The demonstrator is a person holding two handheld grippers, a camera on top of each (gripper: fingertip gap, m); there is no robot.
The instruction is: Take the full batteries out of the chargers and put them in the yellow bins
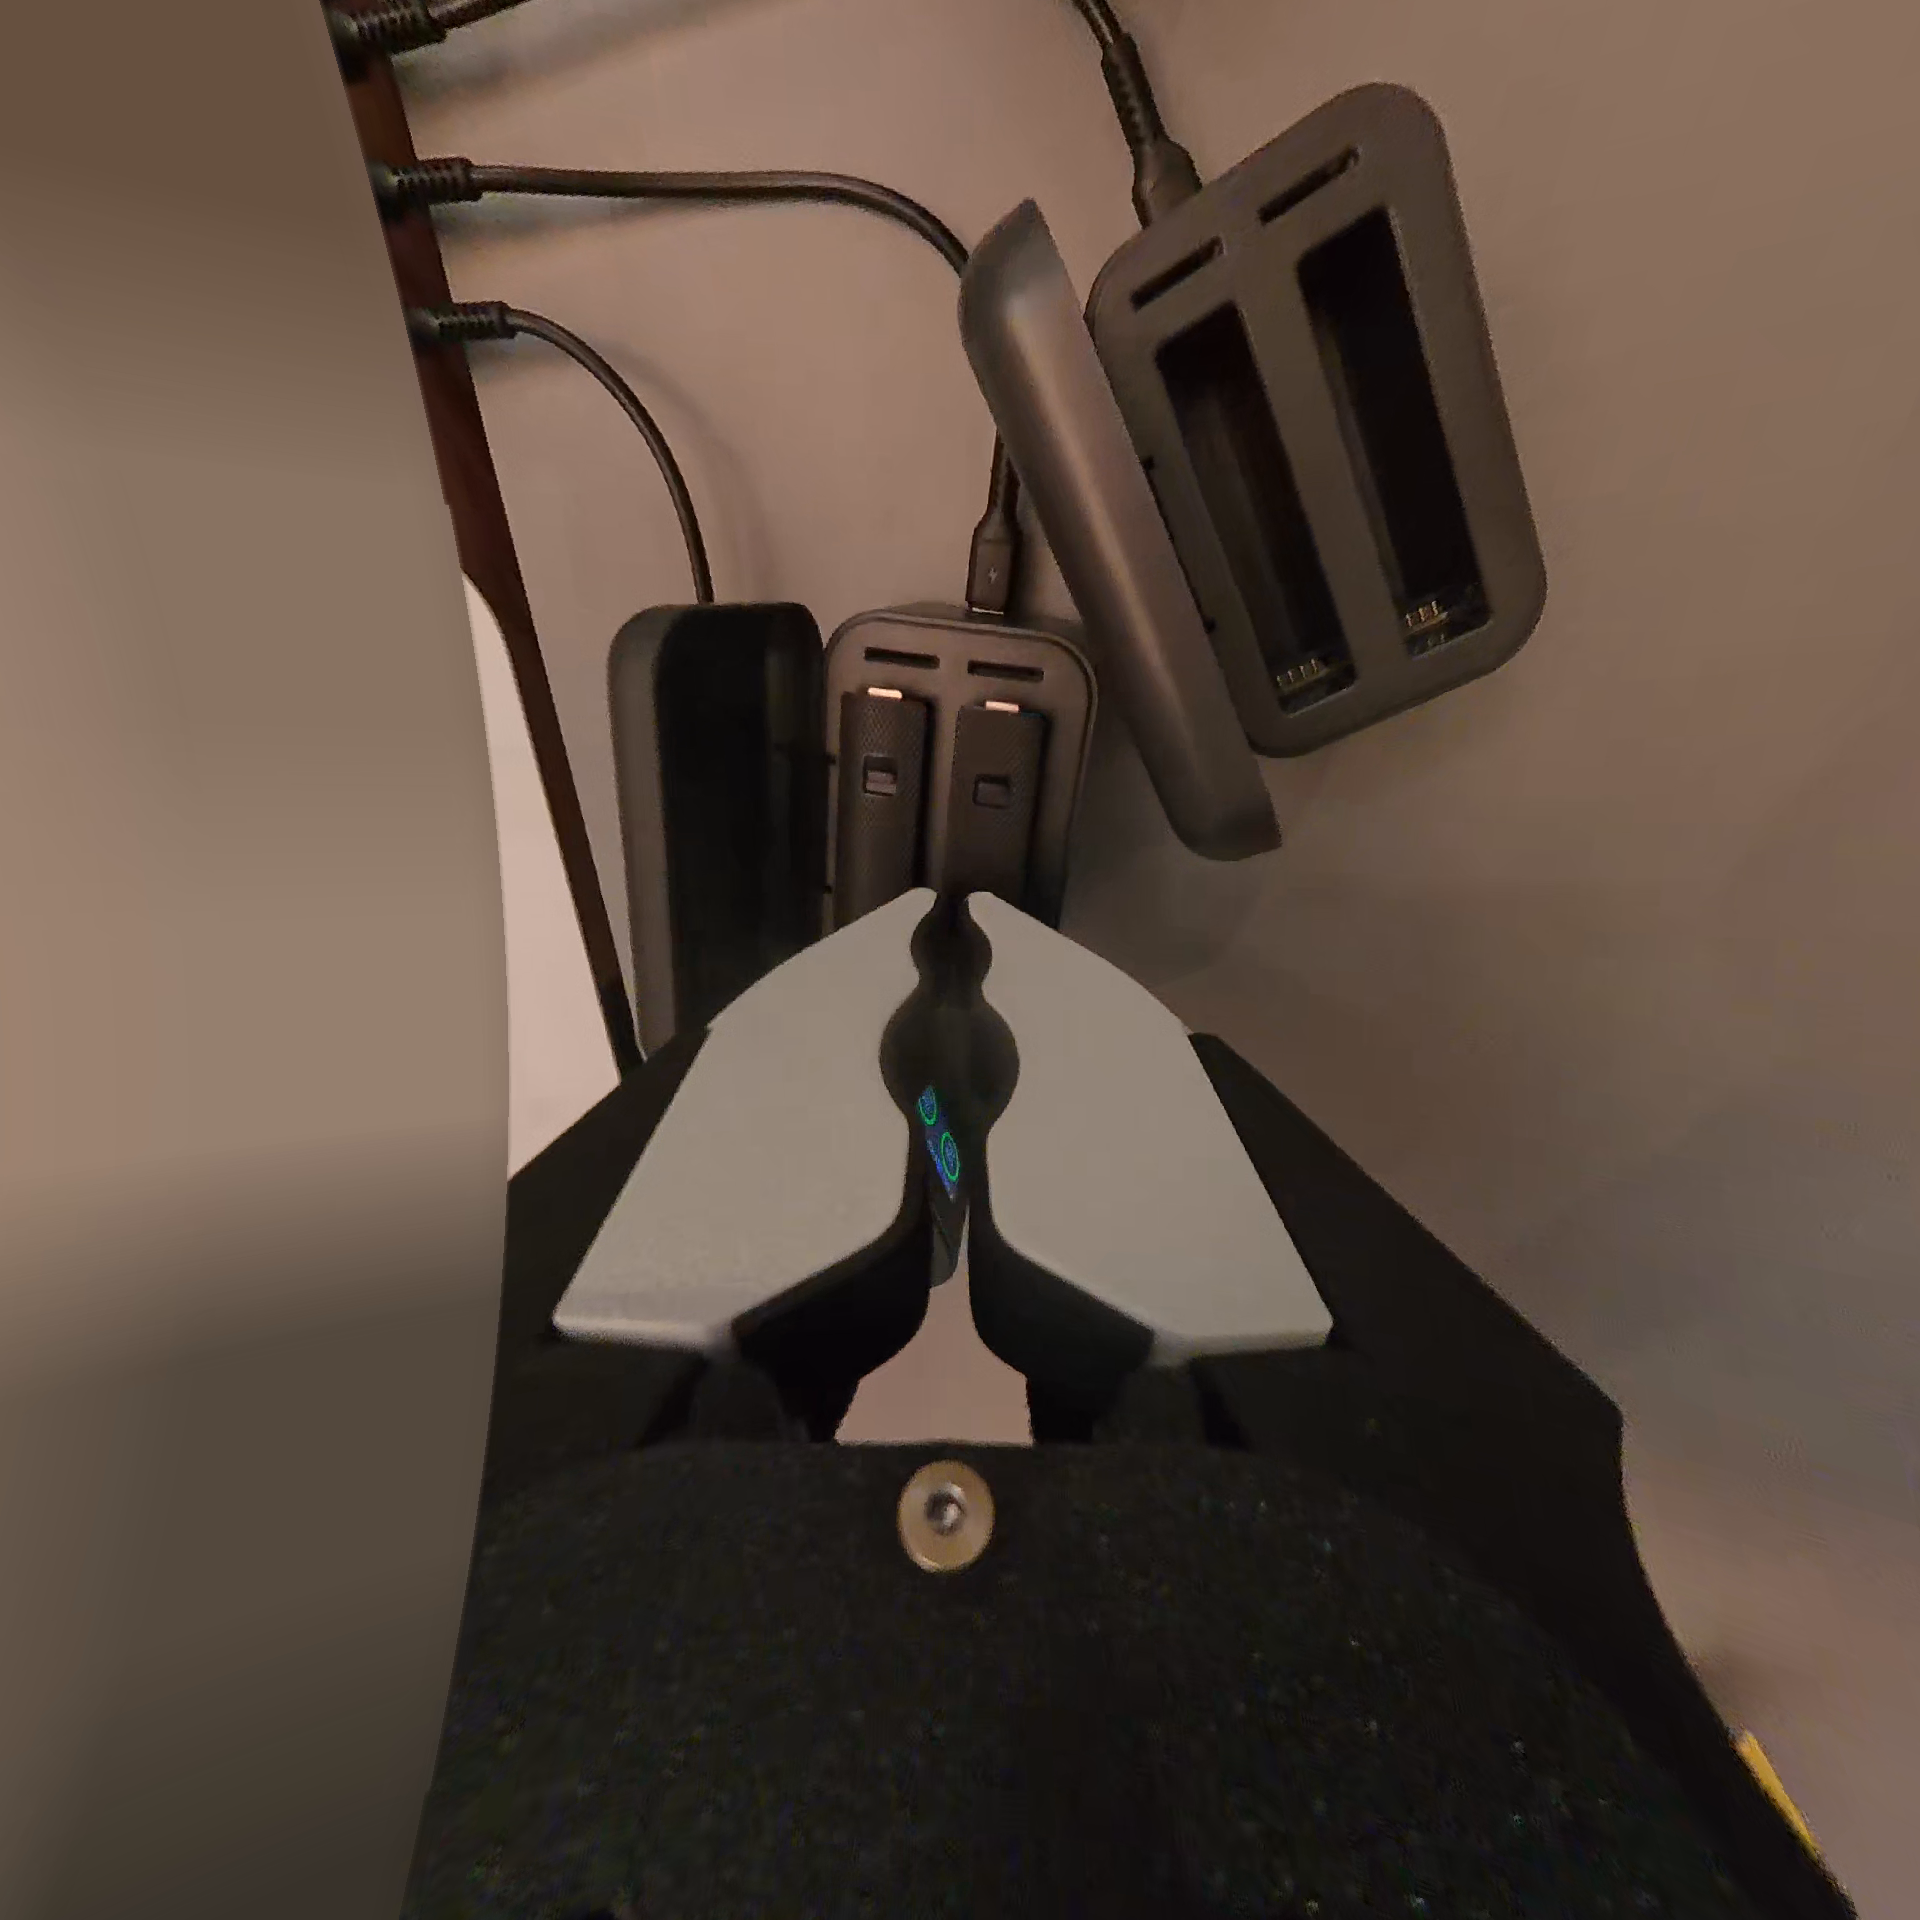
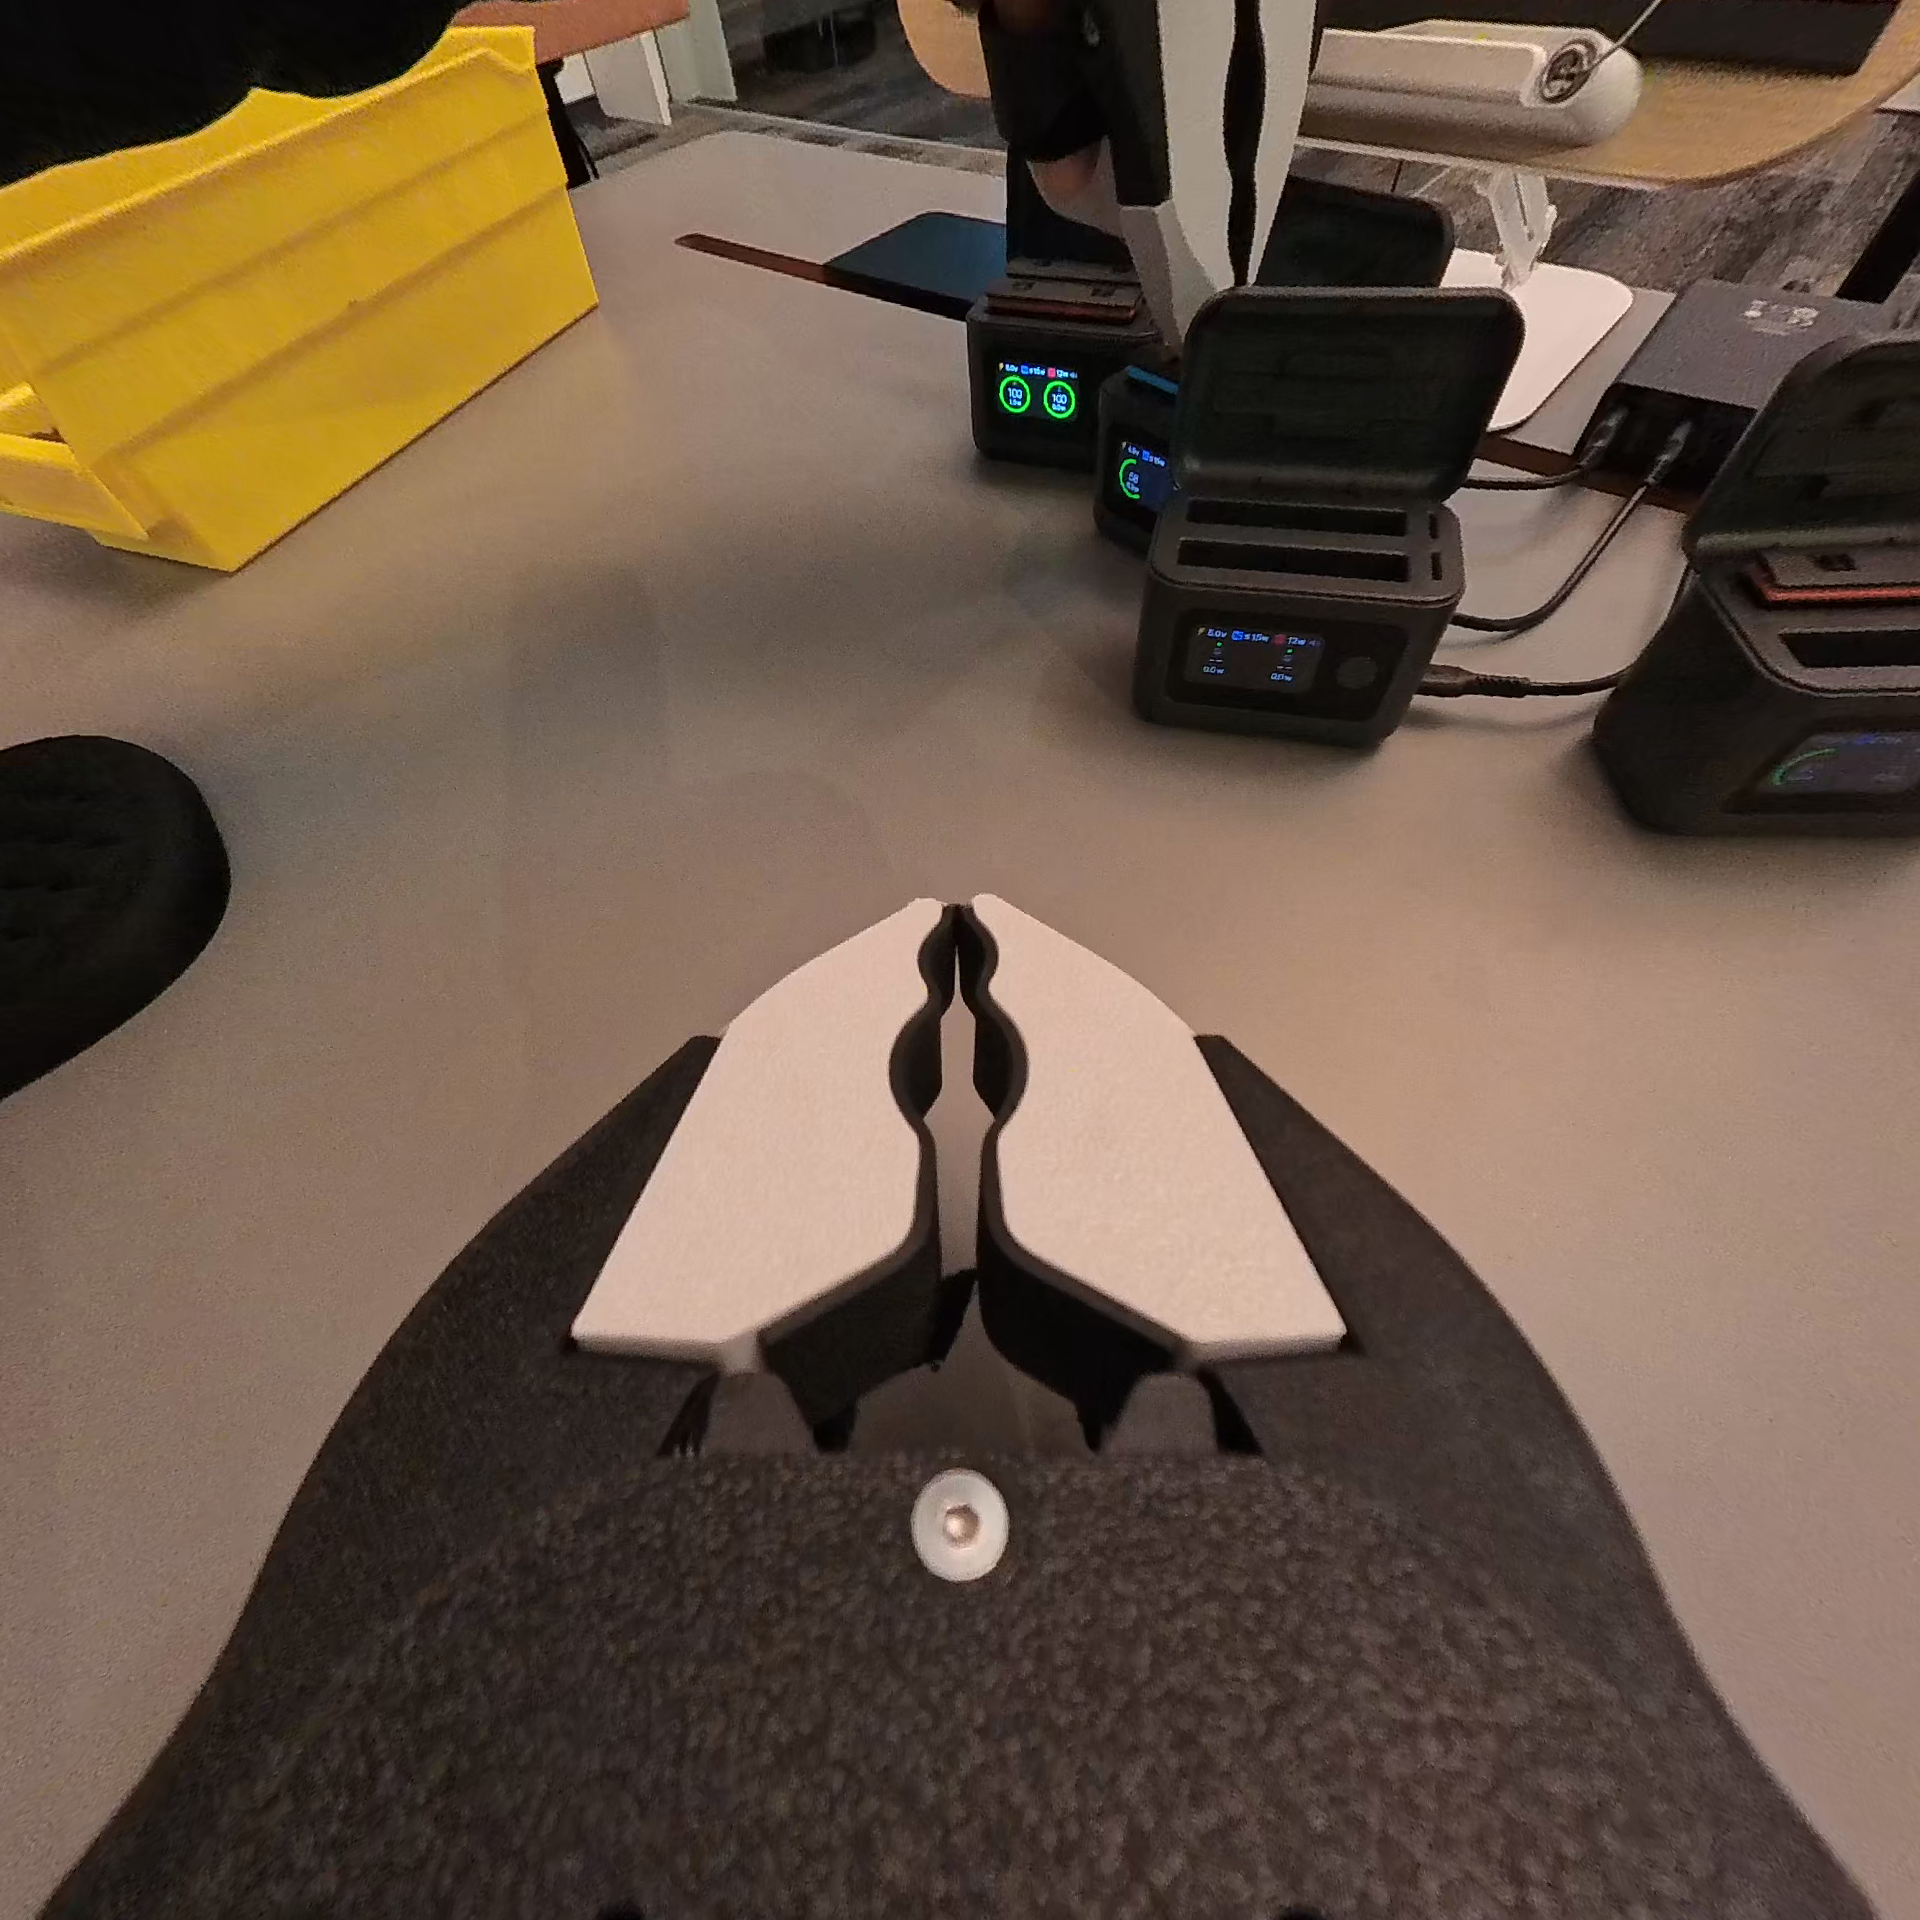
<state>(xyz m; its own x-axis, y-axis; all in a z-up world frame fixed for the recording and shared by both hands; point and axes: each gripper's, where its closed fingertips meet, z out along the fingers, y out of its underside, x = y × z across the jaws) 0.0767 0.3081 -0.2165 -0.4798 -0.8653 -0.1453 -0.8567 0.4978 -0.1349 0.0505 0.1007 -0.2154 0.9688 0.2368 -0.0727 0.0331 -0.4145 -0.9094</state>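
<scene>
Well, starting at the far left of my left wrist view, three dark cables (image 1: 644, 416) run down toward the chargers. Below them a black lid (image 1: 717, 790) stands open beside a grey charger (image 1: 1075, 717), and both its slots are filled: one battery (image 1: 883, 790) on the left, a second battery (image 1: 1000, 790) on the right. My left gripper (image 1: 951, 904) hangs right over the near edge of that charger, its white fingers (image 1: 790, 1122) drawn together until the tips almost meet; I can make out nothing held between them. Further right lies an empty charger (image 1: 1507, 468), its lid (image 1: 1091, 520) swung open, both slots bare.

In the right wrist view, a black pad (image 2: 94, 894) sits at the left edge of the grey table (image 2: 623, 727), and the yellow bin (image 2: 312, 312) stands behind it, well apart from the chargers. My right gripper (image 2: 961, 909) hovers over bare table at centre, fingers closed on nothing. Beyond it, a charger with two green rings (image 2: 1034, 395) on its display holds batteries. An open charger (image 2: 1299, 665) with bare slots stands nearer, and another charger (image 2: 1683, 727) sits at the right edge.
</scene>
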